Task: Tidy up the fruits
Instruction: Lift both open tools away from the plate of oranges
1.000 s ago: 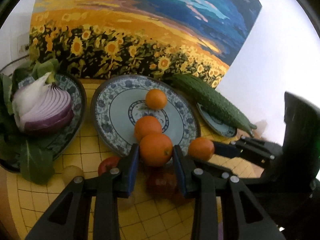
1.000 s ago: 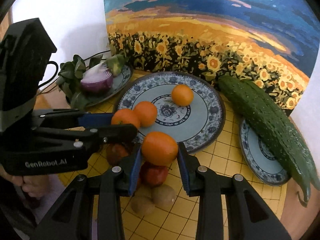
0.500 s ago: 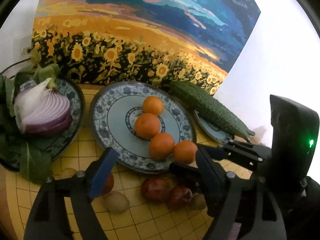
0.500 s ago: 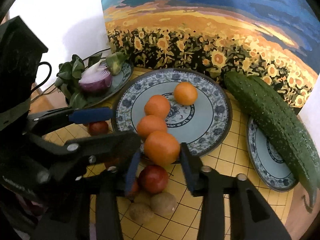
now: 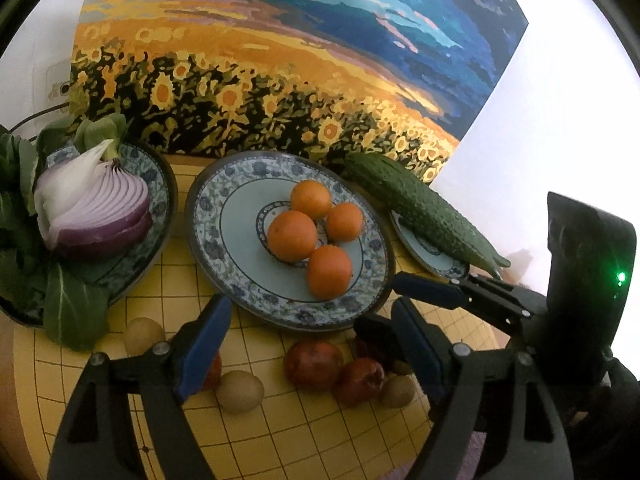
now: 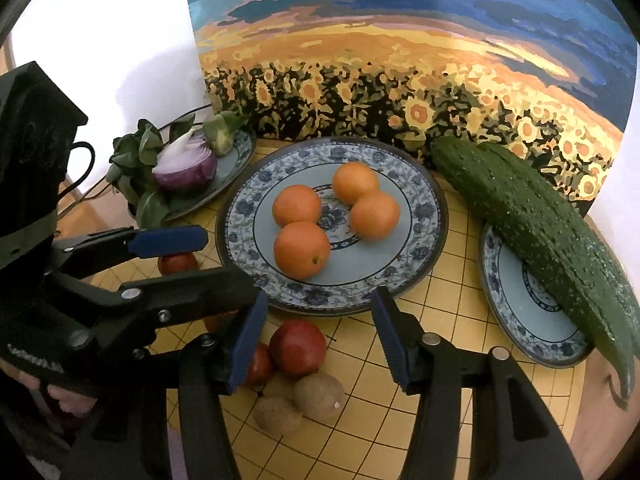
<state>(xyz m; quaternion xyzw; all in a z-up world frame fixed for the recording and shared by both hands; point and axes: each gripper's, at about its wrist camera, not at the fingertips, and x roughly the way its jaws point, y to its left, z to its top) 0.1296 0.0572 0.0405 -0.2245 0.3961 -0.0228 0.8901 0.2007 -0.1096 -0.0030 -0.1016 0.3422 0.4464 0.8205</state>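
Note:
Several oranges (image 5: 292, 235) (image 6: 302, 249) lie together on the big blue-patterned plate (image 5: 224, 216) (image 6: 420, 216) in the middle. My left gripper (image 5: 308, 344) is open and empty, just in front of the plate's near rim. My right gripper (image 6: 316, 334) is open and empty too, at the plate's near edge. Red fruits (image 5: 314, 364) (image 6: 298, 346) and small brown fruits (image 5: 240, 392) (image 6: 319, 395) lie loose on the yellow gridded mat (image 5: 280, 432) (image 6: 360, 432) under the grippers.
A plate with a halved red onion (image 5: 96, 208) (image 6: 186, 164) and leafy greens stands on the left. Green cucumbers (image 5: 420, 212) (image 6: 532, 224) rest on a small plate (image 6: 532, 320) on the right. A sunflower painting (image 5: 280, 60) leans at the back.
Both grippers opened and let their oranges go onto the middle plate, then drew back. The oranges now lie bunched in the plate's middle.

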